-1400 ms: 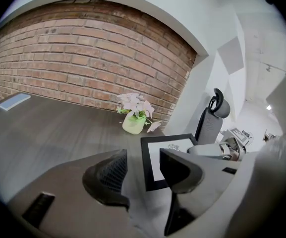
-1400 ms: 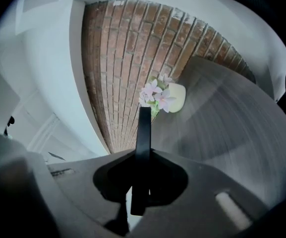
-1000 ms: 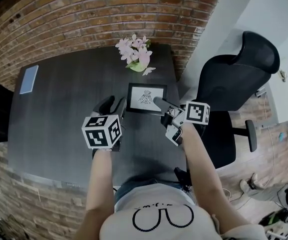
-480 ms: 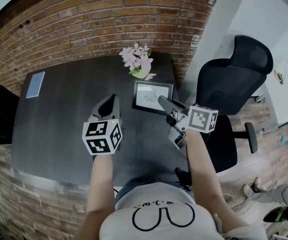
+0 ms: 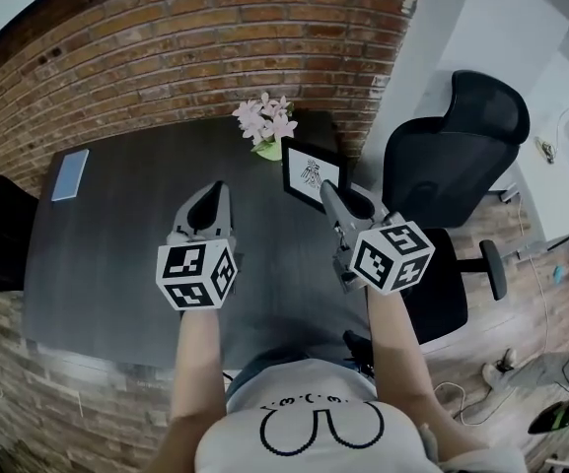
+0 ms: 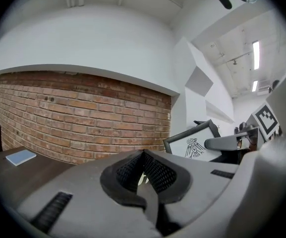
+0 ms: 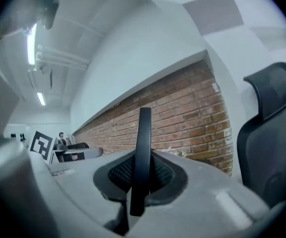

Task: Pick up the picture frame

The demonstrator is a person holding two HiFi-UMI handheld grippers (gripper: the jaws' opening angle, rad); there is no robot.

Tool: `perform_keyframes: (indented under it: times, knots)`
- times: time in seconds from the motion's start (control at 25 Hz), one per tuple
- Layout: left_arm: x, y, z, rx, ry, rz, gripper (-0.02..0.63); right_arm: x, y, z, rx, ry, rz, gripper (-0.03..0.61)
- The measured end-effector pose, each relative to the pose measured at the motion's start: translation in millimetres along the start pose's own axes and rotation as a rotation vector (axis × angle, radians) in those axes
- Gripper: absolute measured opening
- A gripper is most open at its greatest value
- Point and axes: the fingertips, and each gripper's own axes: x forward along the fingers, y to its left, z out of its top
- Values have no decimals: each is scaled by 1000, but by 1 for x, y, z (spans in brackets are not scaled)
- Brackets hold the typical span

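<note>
The right gripper (image 5: 329, 195) is clamped on one edge of the picture frame (image 5: 313, 174). The thin dark rim is pinched between its jaws, so the frame stands on edge rather than lying flat. The frame hangs just right of the flowers (image 5: 264, 119), its printed face turned towards the person, and it looks clear of the table (image 5: 116, 254). One edge grip seems enough for so light a thing. That is probably why the left gripper (image 5: 215, 195) hovers on the person's side of the flowers, jaws pressed together on nothing, free to steady the frame if it swings.
</note>
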Motion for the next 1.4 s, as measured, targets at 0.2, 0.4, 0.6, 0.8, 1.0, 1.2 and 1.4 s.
perform_keyframes:
  times: [0.2,0.4,0.6,0.8,1.0,1.2,1.4]
  knots:
    - [-1,-6,13,46,-59,-15,-2,-10,4,18,-152,-79,-63,23]
    - [-6,-9,22,81,-97,-23,-2,-19,11,34,-268,-127,-116,21]
    - [-11,-10,31,96,-128,-33,-2,-25,16,48,-295,-163,-131,21]
    - [-15,-7,38,104,-154,-27,-2,-27,21,54,-316,-173,-146,20]
    - [-18,-5,44,126,-170,-23,-2,-27,22,55,-329,-175,-163,20]
    - [-20,-6,48,171,-173,-11,-2,-30,21,55,-355,-174,-180,20]
    - [-21,-8,53,204,-179,2,-2,-34,18,58,-356,-182,-182,20]
